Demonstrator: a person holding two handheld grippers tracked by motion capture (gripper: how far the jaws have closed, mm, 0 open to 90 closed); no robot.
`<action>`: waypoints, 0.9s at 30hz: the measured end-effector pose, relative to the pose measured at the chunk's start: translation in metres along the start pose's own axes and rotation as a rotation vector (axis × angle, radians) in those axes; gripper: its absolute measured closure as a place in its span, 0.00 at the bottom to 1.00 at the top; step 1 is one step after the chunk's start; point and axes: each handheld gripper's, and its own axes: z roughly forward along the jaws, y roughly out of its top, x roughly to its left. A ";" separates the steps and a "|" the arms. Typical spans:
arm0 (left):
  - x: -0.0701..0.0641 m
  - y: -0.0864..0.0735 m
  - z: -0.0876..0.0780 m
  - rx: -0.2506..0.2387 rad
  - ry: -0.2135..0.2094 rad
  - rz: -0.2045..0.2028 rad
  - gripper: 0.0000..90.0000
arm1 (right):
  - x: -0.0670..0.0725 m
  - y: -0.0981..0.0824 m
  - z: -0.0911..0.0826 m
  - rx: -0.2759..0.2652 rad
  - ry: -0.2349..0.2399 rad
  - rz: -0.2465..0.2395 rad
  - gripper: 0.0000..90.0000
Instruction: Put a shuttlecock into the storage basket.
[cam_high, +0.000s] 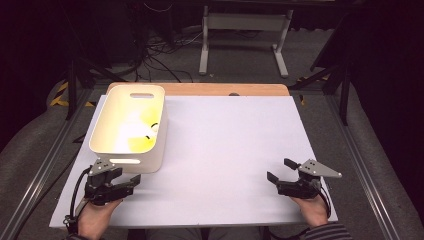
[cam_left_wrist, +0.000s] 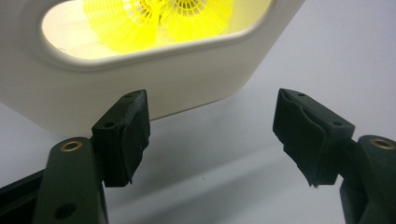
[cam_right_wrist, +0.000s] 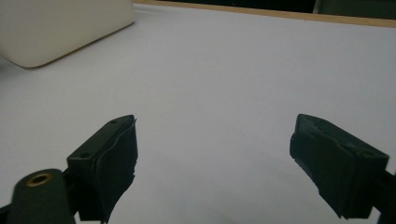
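Note:
A white plastic bin (cam_high: 150, 155) stands at the left of the white table sheet (cam_high: 230, 145). Yellow shuttlecocks (cam_high: 140, 135) lie inside it; through the bin's handle slot the left gripper view shows the shuttlecocks (cam_left_wrist: 154, 21) close up behind the bin wall (cam_left_wrist: 154, 88). My left gripper (cam_high: 127, 182) rests open on the sheet just in front of the bin's near end, jaws wide apart with nothing between them (cam_left_wrist: 212, 135). My right gripper (cam_high: 280, 170) sits open near the front right of the sheet, empty (cam_right_wrist: 215, 163), facing across bare sheet toward the bin (cam_right_wrist: 56, 28).
The wooden table edge (cam_high: 200, 89) shows behind the sheet. Beyond it are cables on the floor (cam_high: 155, 55) and a white desk frame (cam_high: 245, 30). Metal rails (cam_high: 45, 165) run along both sides of the table.

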 end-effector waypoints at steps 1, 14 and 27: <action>0.000 0.000 0.000 -0.005 0.005 -0.002 0.31 | 0.000 0.000 0.000 0.000 0.000 -0.001 0.16; 0.002 -0.008 -0.001 -0.036 0.018 -0.001 0.27 | 0.001 -0.002 -0.004 -0.004 -0.003 0.003 0.16; 0.004 -0.011 -0.002 -0.066 0.025 -0.011 0.25 | 0.006 -0.004 -0.010 -0.014 0.004 0.012 0.16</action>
